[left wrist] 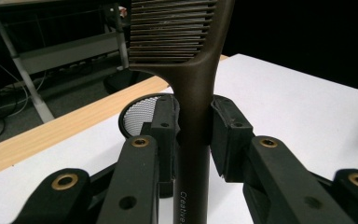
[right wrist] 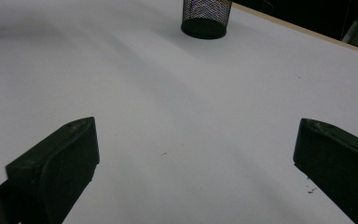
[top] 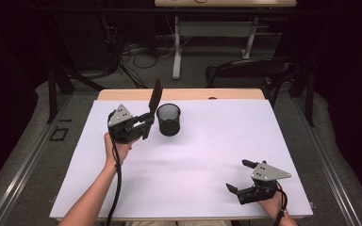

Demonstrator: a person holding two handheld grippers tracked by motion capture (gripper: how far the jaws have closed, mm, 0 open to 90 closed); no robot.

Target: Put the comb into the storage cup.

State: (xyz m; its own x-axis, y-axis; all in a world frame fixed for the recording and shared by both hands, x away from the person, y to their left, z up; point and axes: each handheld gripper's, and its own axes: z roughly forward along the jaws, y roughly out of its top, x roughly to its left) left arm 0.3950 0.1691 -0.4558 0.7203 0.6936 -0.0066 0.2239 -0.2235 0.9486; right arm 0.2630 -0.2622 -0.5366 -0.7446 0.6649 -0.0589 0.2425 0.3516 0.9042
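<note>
Dark brown comb (left wrist: 193,93): I am clamping its handle in my left hand-held gripper (top: 143,123), lifted beside the mesh cup (top: 168,119); dropping it in is remaining. My right hand-held gripper (top: 241,175) is idling wide open, empty, over the worktop (top: 207,155).

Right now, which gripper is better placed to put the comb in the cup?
Left. The left gripper already grips the comb beside the cup. The right gripper is open, far away.

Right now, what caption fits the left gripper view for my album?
Left gripper clamps a brown comb by its handle, teeth up, above a mesh cup.
</note>
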